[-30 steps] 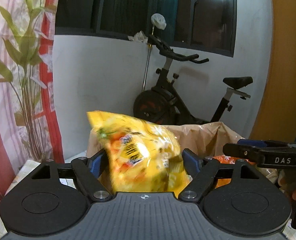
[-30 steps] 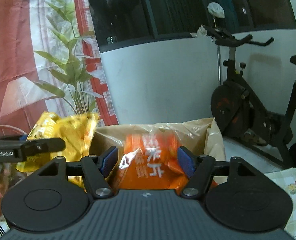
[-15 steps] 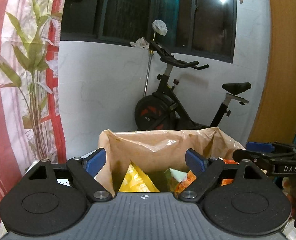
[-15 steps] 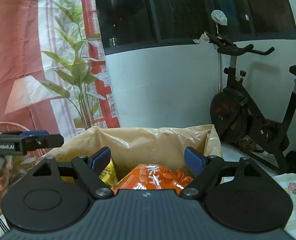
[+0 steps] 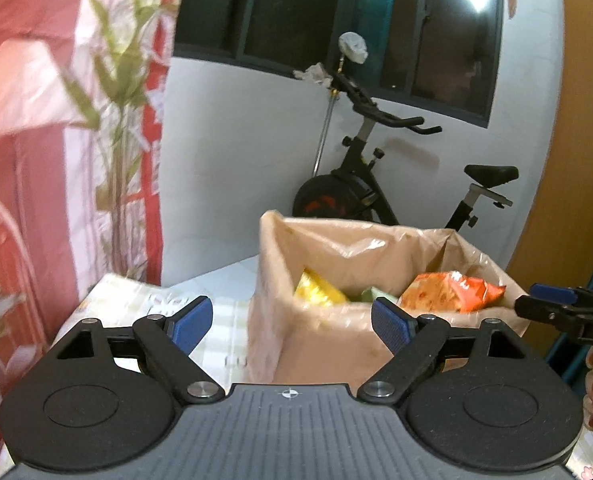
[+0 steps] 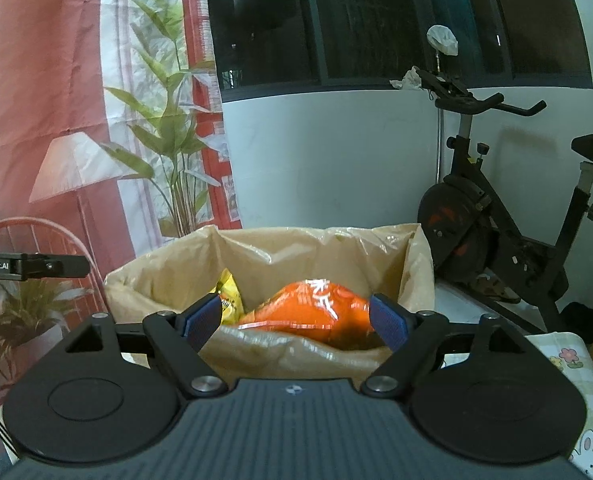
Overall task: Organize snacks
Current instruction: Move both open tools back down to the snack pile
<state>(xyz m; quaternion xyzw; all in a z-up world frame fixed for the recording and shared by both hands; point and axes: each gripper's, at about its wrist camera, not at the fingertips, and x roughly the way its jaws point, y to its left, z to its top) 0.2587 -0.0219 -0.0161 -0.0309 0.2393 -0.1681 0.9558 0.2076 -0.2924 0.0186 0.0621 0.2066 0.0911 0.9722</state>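
Note:
A box lined with a tan plastic bag (image 5: 336, 344) (image 6: 168, 276) stands on the table. Inside it lie a yellow snack bag (image 5: 316, 292) (image 6: 229, 292) and an orange snack bag (image 5: 452, 292) (image 6: 312, 308). My left gripper (image 5: 292, 322) is open and empty, in front of the box and to its left. My right gripper (image 6: 296, 318) is open and empty, just before the box's near rim, with the orange bag showing between its fingers. The right gripper's tip also shows at the right edge of the left wrist view (image 5: 564, 312).
The table has a pale checked cloth (image 5: 224, 320) (image 6: 568, 364). An exercise bike (image 5: 376, 184) (image 6: 496, 224) stands behind the box against a white wall. A red and white curtain with a plant print (image 6: 96, 100) hangs on the left.
Both grippers opened and dropped their snack bags into the box, then pulled back. The left gripper has swung left, so the box now sits right of its centre.

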